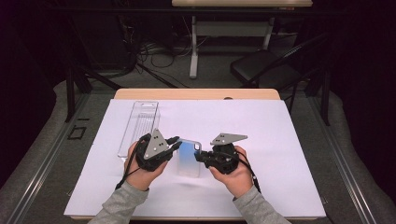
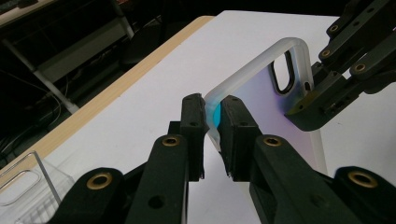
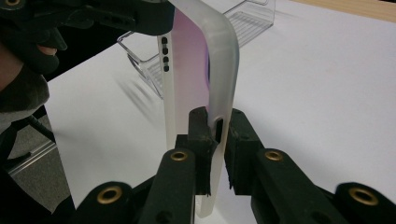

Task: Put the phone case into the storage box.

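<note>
White sheet (image 1: 280,154) covers the table. Clear plastic tray (image 1: 140,126) lies far-left on it. At centre, we see a translucent phone case (image 1: 189,158), left gripper (image 1: 176,144) and right gripper (image 1: 200,156) each clamped on opposite edges.

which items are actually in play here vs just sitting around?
In play:
- translucent frosted phone case with blue-purple tint, pinched at opposite edges by left gripper and right gripper

Lying about:
- clear plastic packaging tray, on the white sheet, apart from the case
- black chair beyond the table
</note>
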`<state>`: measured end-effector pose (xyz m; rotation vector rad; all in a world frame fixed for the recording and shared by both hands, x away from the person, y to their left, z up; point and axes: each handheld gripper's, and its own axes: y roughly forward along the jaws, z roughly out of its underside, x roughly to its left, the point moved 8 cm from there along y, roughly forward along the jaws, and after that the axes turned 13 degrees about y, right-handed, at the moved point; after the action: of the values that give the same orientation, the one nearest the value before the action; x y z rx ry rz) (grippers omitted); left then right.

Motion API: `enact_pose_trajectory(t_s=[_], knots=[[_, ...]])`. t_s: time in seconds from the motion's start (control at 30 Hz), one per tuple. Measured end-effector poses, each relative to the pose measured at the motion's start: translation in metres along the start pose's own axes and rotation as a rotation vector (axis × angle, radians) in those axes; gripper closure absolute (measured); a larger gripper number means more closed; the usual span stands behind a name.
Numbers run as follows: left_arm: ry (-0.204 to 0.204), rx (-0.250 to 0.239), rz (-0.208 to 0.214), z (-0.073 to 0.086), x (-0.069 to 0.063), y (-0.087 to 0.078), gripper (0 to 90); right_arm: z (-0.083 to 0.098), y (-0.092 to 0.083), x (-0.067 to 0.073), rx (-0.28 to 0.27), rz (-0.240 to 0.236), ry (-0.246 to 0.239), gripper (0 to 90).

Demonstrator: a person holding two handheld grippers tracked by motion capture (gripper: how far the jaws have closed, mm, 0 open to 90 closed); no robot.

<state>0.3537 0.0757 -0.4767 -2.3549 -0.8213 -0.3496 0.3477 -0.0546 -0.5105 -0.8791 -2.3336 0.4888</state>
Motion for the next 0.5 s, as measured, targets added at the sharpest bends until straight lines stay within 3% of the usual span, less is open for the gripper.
enact_pose_trajectory(t_s=[0.5], knots=[[-0.002, -0.003, 0.004, 0.0002, -0.0002, 0.0, 80.6, 0.0002, 0.0005, -0.0001, 0.002, -0.002, -0.005, 82.1]])
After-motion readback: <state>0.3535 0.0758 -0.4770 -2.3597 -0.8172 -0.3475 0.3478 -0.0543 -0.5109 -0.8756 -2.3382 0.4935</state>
